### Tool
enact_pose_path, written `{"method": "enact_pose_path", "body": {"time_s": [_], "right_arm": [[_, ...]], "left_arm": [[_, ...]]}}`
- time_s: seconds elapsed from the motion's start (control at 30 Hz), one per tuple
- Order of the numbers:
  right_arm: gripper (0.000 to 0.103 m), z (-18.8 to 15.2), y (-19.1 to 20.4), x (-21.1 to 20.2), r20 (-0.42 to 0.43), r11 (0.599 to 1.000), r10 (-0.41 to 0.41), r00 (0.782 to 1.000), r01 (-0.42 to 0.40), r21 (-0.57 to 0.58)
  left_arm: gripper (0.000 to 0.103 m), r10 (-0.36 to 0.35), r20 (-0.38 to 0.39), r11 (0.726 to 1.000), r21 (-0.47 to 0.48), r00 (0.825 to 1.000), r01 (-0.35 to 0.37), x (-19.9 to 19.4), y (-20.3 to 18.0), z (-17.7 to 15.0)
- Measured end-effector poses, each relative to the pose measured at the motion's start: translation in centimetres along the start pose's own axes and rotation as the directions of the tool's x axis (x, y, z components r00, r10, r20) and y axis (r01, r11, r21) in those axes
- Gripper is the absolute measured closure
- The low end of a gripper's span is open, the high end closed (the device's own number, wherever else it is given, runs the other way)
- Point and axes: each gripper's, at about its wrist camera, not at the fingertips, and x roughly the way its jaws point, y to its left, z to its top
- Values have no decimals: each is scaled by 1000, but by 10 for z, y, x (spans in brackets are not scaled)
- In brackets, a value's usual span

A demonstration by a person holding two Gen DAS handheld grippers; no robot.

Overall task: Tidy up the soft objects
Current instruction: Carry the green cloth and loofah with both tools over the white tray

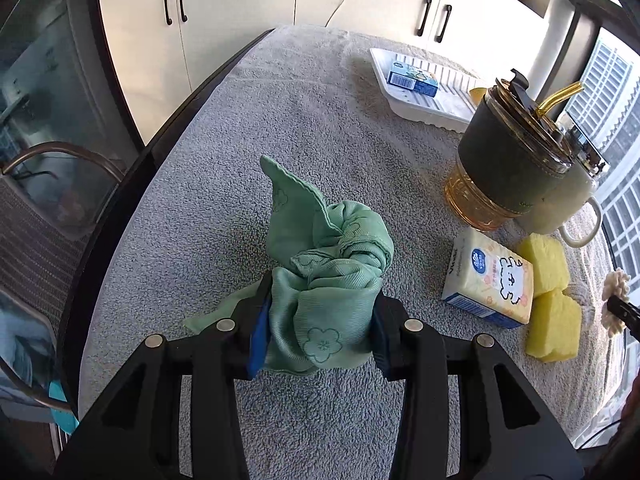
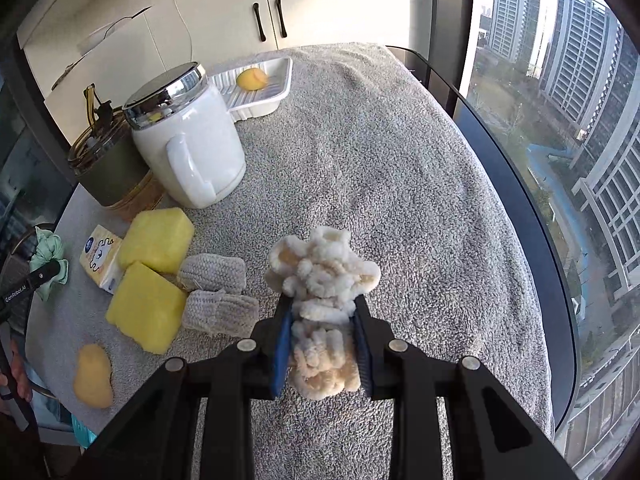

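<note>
One grey towel (image 2: 380,168) covers table beside window (image 2: 560,120).

The towel (image 2: 400,184) covers the table. At its far end lies the tray (image 2: 280,92), with a box (image 1: 412,79) in its left part and a round fruit (image 2: 251,79) in its right part. Nearer stand the tumbler (image 1: 508,168) and, just right of it, the mug (image 2: 188,140). Nearer still, left to right, lie the tissue pack (image 1: 490,280), two sponges (image 2: 154,280) and two knitted pieces (image 2: 216,292). The cloth (image 1: 324,280) sits between the left gripper's (image 1: 320,334) pads at the left; the fluffy piece (image 2: 320,300) sits in the right gripper (image 2: 322,344) at the right.
</note>
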Motion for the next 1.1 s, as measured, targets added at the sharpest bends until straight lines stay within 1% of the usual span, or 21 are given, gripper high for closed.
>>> {"method": "enact_pose_path", "body": {"time_s": [0.13, 0.27, 0.37, 0.43, 0.6, 0.7, 0.83, 0.9, 1.1], "right_arm": [[73, 21, -1, 9, 5, 1000, -8, 1000, 8, -3], [73, 45, -1, 19, 11, 999, -29, 1000, 29, -17], [73, 67, -3, 31, 11, 999, -35, 999, 35, -22], [73, 81, -5, 39, 8, 999, -46, 999, 46, -16], [73, 116, -10, 61, -4, 999, -47, 999, 47, -1], [73, 137, -13, 75, -11, 999, -35, 999, 35, 7], [73, 162, -12, 91, -21, 999, -35, 999, 35, 7], [73, 174, -10, 96, -13, 999, -40, 999, 40, -4], [72, 212, 5, 109, 6, 999, -34, 999, 34, -40]], "left_arm": [[65, 20, 7, 1000, 6, 1000, -20, 12, 3, 18], [65, 49, 8, 998, 35, 999, -50, 26, 4, 38], [64, 52, 8, 998, 27, 999, -53, 37, 8, 52], [65, 67, 10, 997, 32, 998, -68, 45, 10, 62], [65, 106, 21, 993, 50, 994, -107, 66, 16, 90], [65, 102, 29, 993, 56, 994, -104, 77, 14, 110], [64, 96, 44, 992, 79, 994, -99, 91, 6, 136], [64, 96, 55, 990, 98, 994, -101, 98, -2, 150], [64, 78, 69, 982, 169, 995, -89, 110, -35, 182]]}}
